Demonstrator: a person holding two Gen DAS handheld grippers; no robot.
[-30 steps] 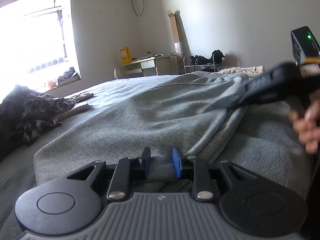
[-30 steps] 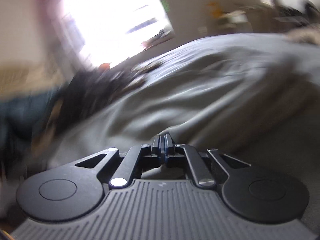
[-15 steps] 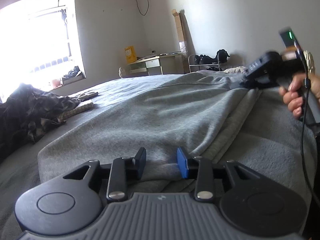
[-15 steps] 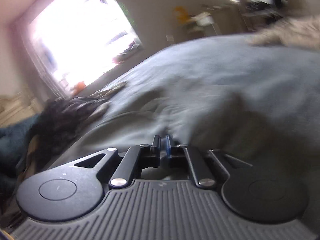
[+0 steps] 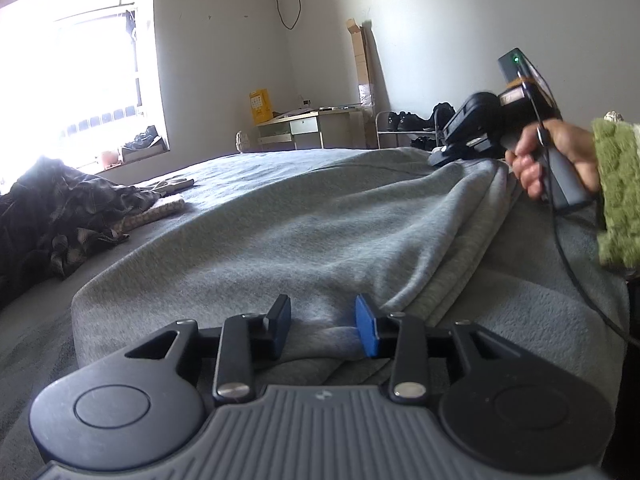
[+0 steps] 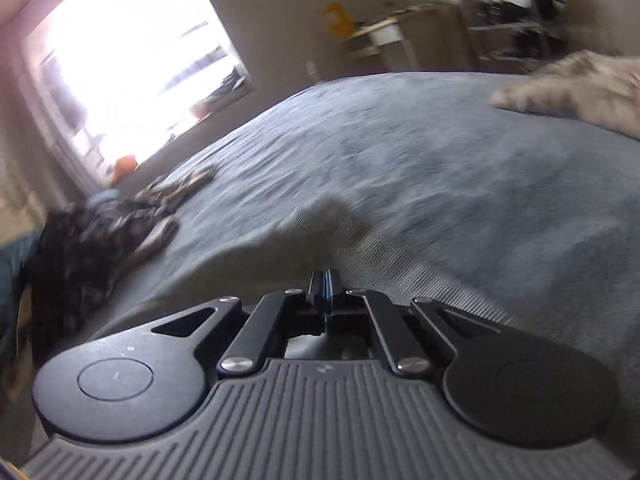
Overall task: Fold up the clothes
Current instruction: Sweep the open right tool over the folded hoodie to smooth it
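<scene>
So I'm maybe halfway through this one. The grey sweatshirt [image 5: 320, 232] lies spread on the bed [image 6: 460, 168], one side doubled over along a ridge running toward 1 o'clock. My left gripper [image 5: 323, 326] has its jaws apart, fabric lying loose between them. My right gripper [image 6: 325, 280] is pinched together on the garment's far edge, I think. The dark pile [image 5: 60, 216] at 9 o'clock looks untouched.

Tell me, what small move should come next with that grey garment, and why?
Probably the right gripper lowers the pinched edge of the grey garment onto the bed. The fabric hangs raised and creased from its shut jaws, while the left gripper stands open, holding nothing.
</scene>
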